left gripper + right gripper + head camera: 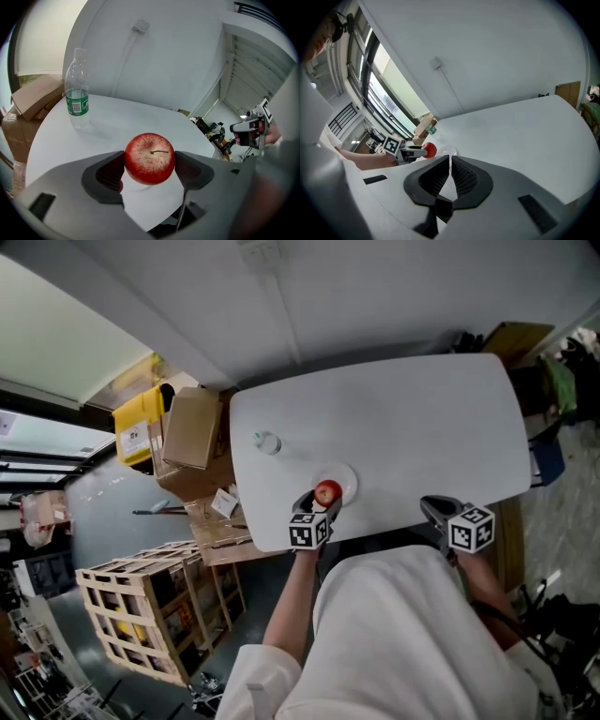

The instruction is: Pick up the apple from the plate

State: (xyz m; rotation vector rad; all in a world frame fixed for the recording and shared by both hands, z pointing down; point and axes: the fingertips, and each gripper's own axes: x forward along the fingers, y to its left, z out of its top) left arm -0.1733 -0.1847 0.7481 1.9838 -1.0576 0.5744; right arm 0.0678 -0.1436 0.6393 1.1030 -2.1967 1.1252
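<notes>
A red apple (327, 491) (149, 158) sits between the pads of my left gripper (323, 498) (149, 165), which is shut on it from both sides. The apple is over the small white plate (349, 480) near the table's front edge, and I cannot tell whether it still touches the plate. In the right gripper view the apple (430, 149) shows just left of the plate (448, 151). My right gripper (433, 507) (451, 176) hovers at the front edge to the right, shut with nothing between its pads.
A clear water bottle with a green label (267, 442) (77, 89) stands on the white table (422, 418), back left of the plate. Cardboard boxes (192, 427) and a wooden crate (150, 610) stand on the floor to the left. A wall runs behind the table.
</notes>
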